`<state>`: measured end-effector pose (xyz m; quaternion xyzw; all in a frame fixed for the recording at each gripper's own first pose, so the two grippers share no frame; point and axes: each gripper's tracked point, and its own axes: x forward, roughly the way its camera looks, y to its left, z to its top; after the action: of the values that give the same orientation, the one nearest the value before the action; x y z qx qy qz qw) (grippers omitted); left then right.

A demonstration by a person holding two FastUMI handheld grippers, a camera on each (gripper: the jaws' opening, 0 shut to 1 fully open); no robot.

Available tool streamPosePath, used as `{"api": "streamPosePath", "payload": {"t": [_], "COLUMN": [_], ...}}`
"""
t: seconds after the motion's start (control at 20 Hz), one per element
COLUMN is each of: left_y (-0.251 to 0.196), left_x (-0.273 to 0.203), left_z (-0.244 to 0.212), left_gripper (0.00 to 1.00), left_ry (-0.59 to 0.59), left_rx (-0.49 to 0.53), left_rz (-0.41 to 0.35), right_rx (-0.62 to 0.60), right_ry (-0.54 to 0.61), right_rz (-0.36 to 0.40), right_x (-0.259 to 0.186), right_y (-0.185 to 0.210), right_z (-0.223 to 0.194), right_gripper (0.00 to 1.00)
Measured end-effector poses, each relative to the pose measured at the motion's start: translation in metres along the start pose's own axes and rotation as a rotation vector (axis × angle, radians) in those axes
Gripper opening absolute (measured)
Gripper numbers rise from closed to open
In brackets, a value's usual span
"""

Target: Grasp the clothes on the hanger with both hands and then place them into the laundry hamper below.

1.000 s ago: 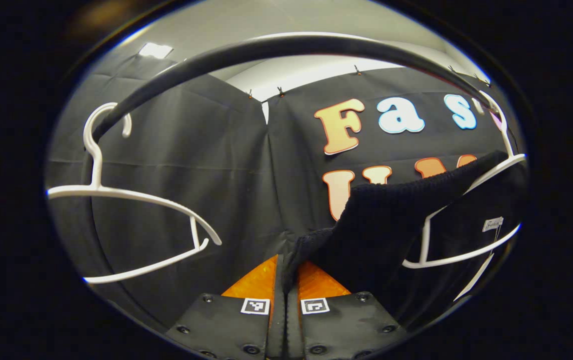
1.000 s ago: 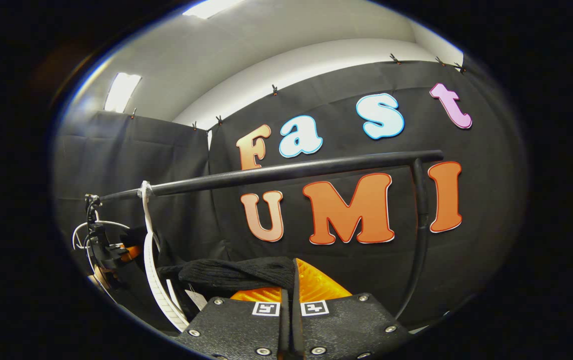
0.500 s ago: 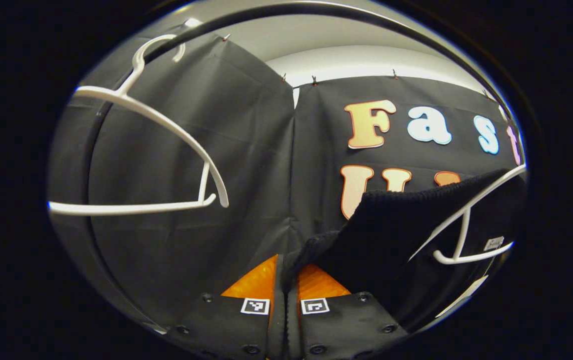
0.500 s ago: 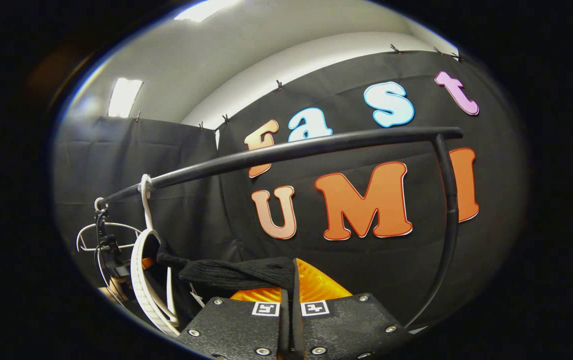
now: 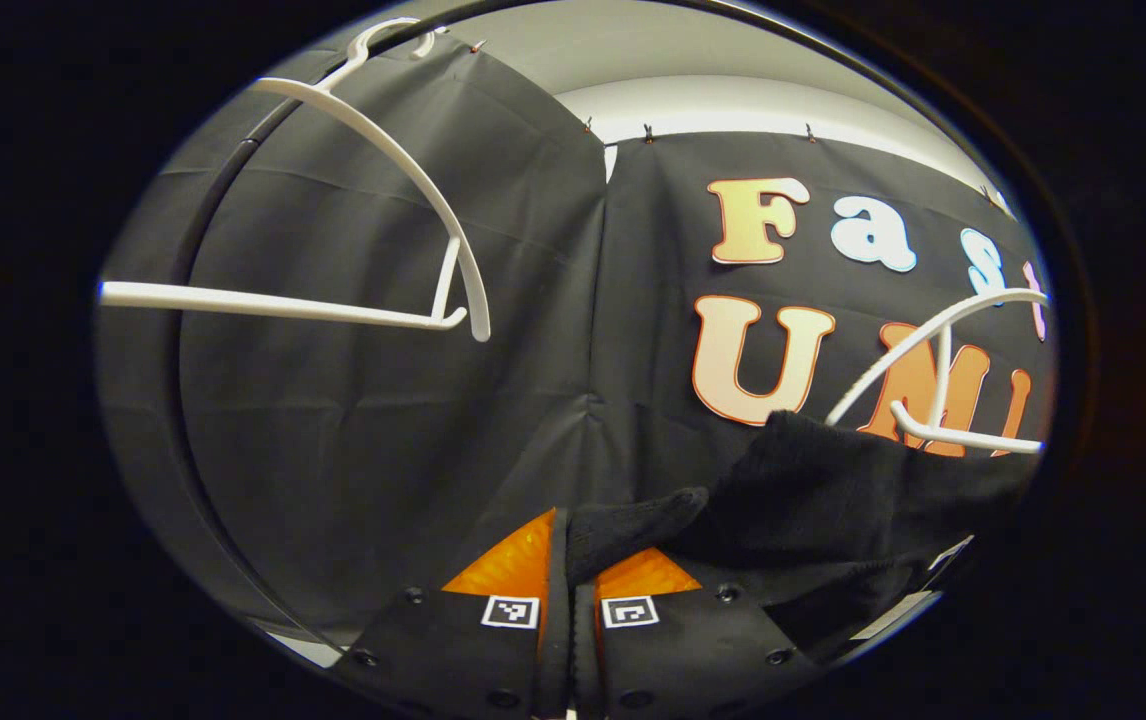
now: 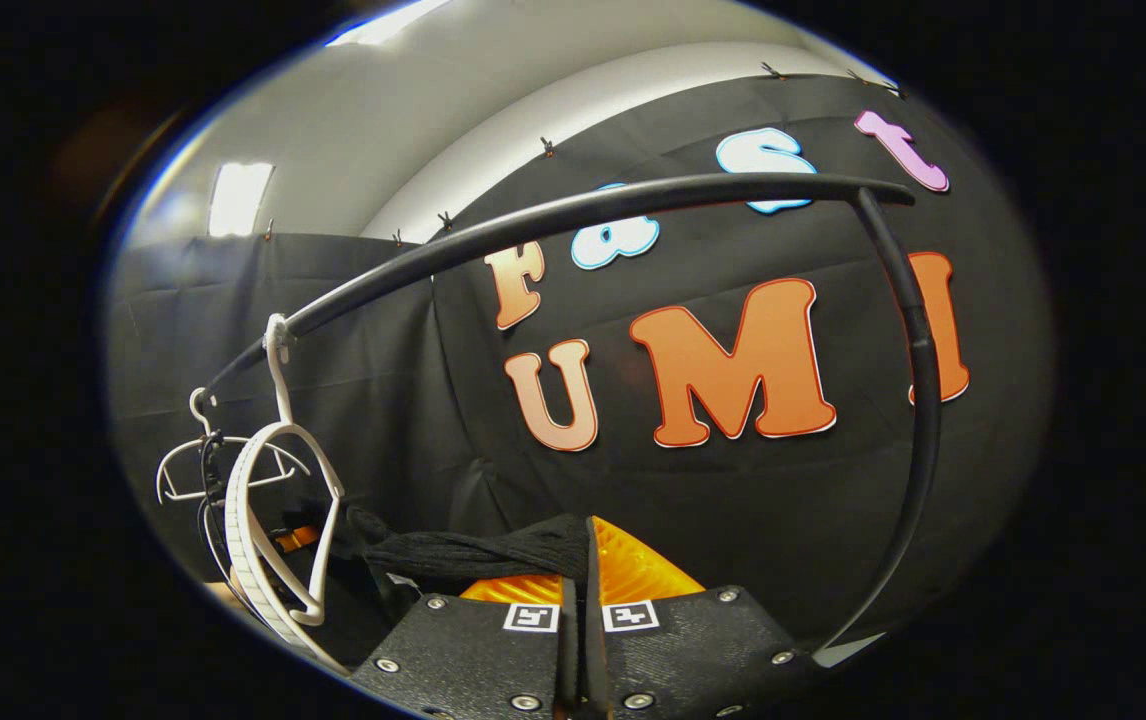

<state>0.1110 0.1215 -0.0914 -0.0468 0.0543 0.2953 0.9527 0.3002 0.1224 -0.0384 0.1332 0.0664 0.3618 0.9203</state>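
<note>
Two grippers, each closed on the same black knitted garment [image 5: 823, 490], mark the middle step of the task: the cloth is held at both ends and appears to be off the white hanger [image 5: 943, 370], which hangs bare above it on the right of the left gripper view. The left gripper [image 5: 571, 560] has its fingers together, pinching a corner of the knit that juts out just above the tips. The right gripper [image 6: 578, 560] is likewise clamped, with a bunched fold of the garment [image 6: 473, 550] running leftward from between its fingers toward the same hanger [image 6: 278, 520].

Pose: both grippers point roughly level toward the cloth wall, and both sit below the black clothes rail [image 6: 583, 215]. The left gripper lies beneath a second, empty hanger [image 5: 373, 190], and the right beneath the rail's bend into its upright post.

Next move, as a judgement: the pair should be lowered together, keeping the knit clear of the hanger's lower bar, until the garment is over the laundry hamper; only then should the fingers part. The main risk is a loop of the knit snagging on the hanger's end.
</note>
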Motion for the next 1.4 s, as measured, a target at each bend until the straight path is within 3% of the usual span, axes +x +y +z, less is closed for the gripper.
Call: {"api": "streamPosePath", "payload": {"t": [0.35,0.55,0.95,1.4], "left_y": [-0.014,-0.02,-0.046,-0.086], "left_x": [-0.039,-0.062,-0.087,-0.104], "left_z": [0.002,-0.012,-0.1,-0.21], "left_gripper": [0.09,0.09,0.09,0.09], "left_ry": [-0.009,0.021,0.18,0.418], "left_rx": [0.059,0.113,0.185,0.278], "left_rz": [-0.06,-0.108,-0.185,-0.326], "right_rx": [0.02,0.035,0.133,0.24], "right_ry": [0.01,0.039,0.203,0.399], "right_rz": [-0.028,-0.058,-0.148,-0.17], "right_x": [-0.032,-0.051,-0.085,-0.068], "right_y": [-0.014,-0.02,-0.027,0.027], "right_z": [-0.011,-0.038,-0.159,-0.302], "right_gripper": [0.02,0.02,0.02,0.02]}}
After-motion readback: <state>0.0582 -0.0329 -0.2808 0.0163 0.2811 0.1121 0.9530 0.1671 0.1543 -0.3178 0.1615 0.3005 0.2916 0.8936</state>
